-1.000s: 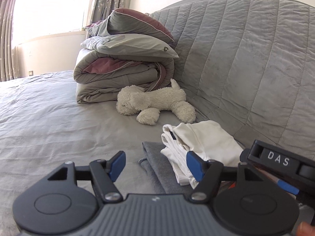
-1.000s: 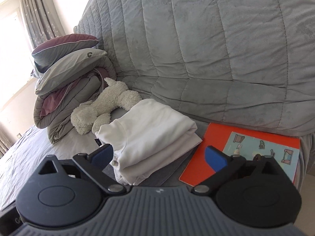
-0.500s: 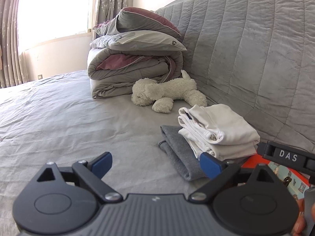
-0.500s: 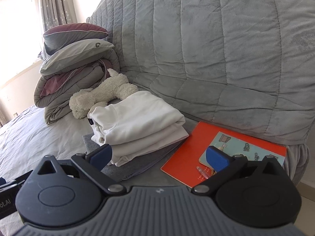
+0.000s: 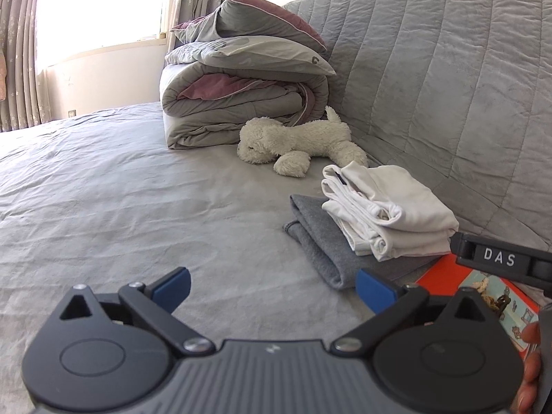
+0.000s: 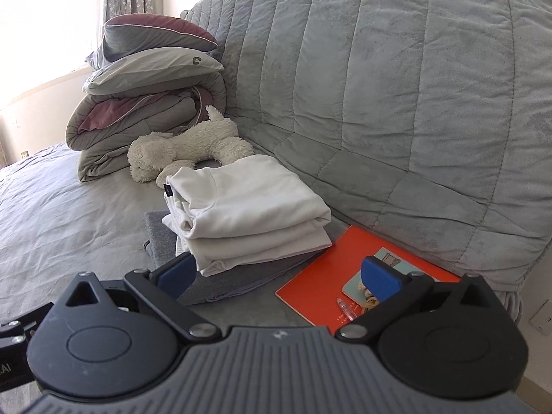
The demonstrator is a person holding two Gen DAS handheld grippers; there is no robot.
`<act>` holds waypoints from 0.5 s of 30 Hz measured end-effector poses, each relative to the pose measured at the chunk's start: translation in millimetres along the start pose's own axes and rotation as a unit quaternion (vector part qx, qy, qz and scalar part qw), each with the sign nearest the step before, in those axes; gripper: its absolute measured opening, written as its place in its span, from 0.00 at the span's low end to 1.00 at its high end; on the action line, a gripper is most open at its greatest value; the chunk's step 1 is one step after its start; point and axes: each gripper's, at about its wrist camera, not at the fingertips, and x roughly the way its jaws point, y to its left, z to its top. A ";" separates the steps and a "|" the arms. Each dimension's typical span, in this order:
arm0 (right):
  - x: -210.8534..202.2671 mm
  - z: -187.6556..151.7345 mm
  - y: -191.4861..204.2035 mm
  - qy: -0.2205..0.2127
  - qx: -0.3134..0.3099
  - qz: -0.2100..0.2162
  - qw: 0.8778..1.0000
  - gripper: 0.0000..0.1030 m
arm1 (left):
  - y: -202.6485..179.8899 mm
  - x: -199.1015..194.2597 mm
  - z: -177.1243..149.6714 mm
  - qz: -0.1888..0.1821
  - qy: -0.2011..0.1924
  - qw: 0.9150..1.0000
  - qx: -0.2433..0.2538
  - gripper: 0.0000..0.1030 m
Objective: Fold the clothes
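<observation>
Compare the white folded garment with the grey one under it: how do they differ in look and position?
The white folded garment sits on top in a thick bundle of several layers; the grey garment lies flat beneath it, directly on the bed sheet. The white one is smooth and bright, the grey one darker and fuzzier. The grey one's edge sticks out past the white one on the side away from the headboard. Both are folded, stacked together, with no jaws touching them.
</observation>
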 end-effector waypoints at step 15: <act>1.9 -2.3 13.1 0.010 -0.017 -0.005 1.000 1.00 | -3.9 1.0 -0.6 -0.014 0.000 1.000 0.009 0.99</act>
